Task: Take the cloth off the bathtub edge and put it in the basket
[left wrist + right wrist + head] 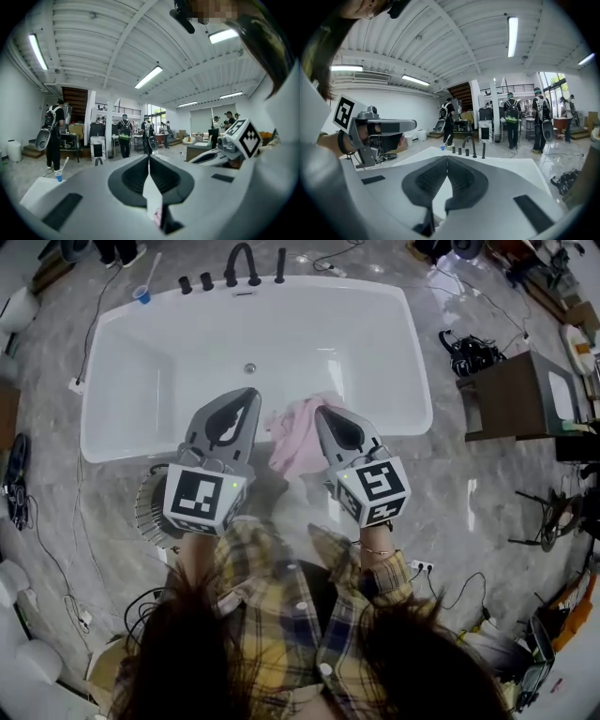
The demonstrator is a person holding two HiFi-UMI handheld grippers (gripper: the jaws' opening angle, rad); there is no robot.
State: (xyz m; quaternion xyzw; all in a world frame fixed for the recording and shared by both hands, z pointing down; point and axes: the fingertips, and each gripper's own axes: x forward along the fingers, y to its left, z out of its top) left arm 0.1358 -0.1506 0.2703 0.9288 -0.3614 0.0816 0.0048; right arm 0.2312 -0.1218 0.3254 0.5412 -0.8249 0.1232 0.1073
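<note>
A pink cloth (298, 435) is draped over the near rim of the white bathtub (122, 442), hanging down its outer side. My left gripper (251, 393) is shut and empty, its tips over the tub rim just left of the cloth. My right gripper (322, 411) is shut too, with its tips at the cloth's right part; I cannot tell whether they touch. A ribbed basket (150, 510) stands on the floor by the tub, half hidden under my left gripper. In the left gripper view the jaws (149, 159) meet, with a sliver of pink below. The right gripper view shows closed jaws (447, 159).
Black faucet fittings (242, 263) stand on the tub's far rim, with a blue cup (142, 294) beside them. A brown cabinet (511, 395) and a heap of black cables (469, 352) lie to the right. Several people stand in the hall beyond (124, 136).
</note>
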